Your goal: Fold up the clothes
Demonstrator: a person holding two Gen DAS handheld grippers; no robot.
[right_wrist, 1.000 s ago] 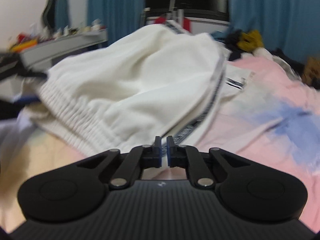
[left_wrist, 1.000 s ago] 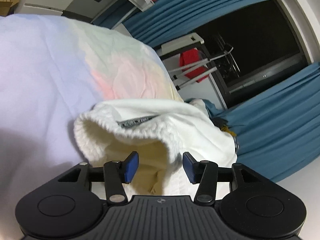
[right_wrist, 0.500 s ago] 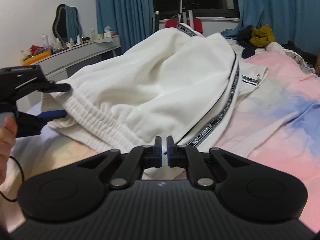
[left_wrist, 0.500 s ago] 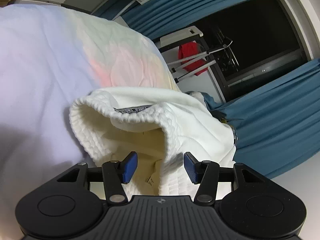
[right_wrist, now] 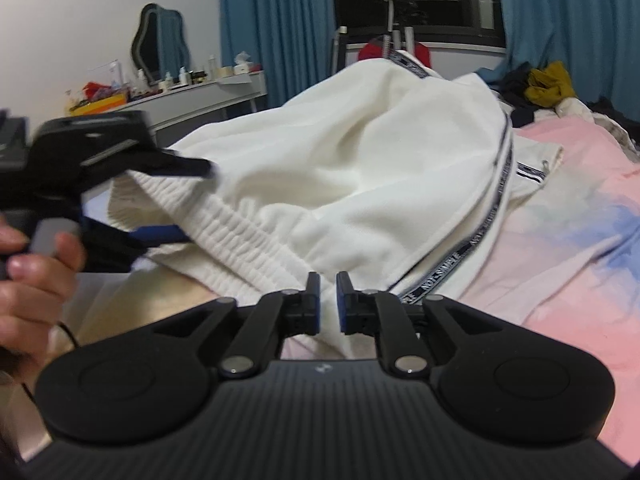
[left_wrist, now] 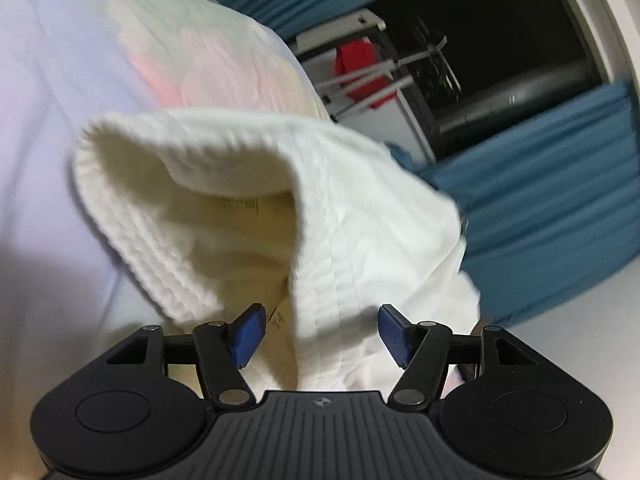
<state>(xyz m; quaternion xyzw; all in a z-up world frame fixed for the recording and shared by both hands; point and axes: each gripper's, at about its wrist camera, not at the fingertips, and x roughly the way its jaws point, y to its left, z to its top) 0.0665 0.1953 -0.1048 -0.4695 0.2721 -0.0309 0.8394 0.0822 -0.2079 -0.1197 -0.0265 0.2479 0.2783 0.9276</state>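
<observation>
White sweatpants [right_wrist: 360, 168] with a dark lettered side stripe lie heaped on the pastel pink and blue bed sheet [right_wrist: 560, 264]. Their ribbed waistband [left_wrist: 168, 248] gapes toward my left gripper [left_wrist: 322, 334]. That gripper's jaws are opening, and a fold of the waistband lies loose between the blue pads without being pressed. In the right wrist view the left gripper [right_wrist: 192, 200] straddles the waistband edge, held by a hand [right_wrist: 28, 280]. My right gripper [right_wrist: 327, 300] hovers just before the waistband [right_wrist: 248, 248]; its jaws are opening to a narrow gap and grip nothing.
A grey dresser [right_wrist: 208, 94] with bottles and a mirror stands at the back left. Blue curtains [right_wrist: 276, 20] frame a dark window. A drying rack with a red garment [left_wrist: 352, 64] stands past the bed. A pile of clothes [right_wrist: 548, 84] lies at the bed's far right.
My left gripper has pushed further over the waistband and its jaws have spread wider. The right gripper's jaws have parted from shut to a small gap. The left gripper now looms larger in the right view.
</observation>
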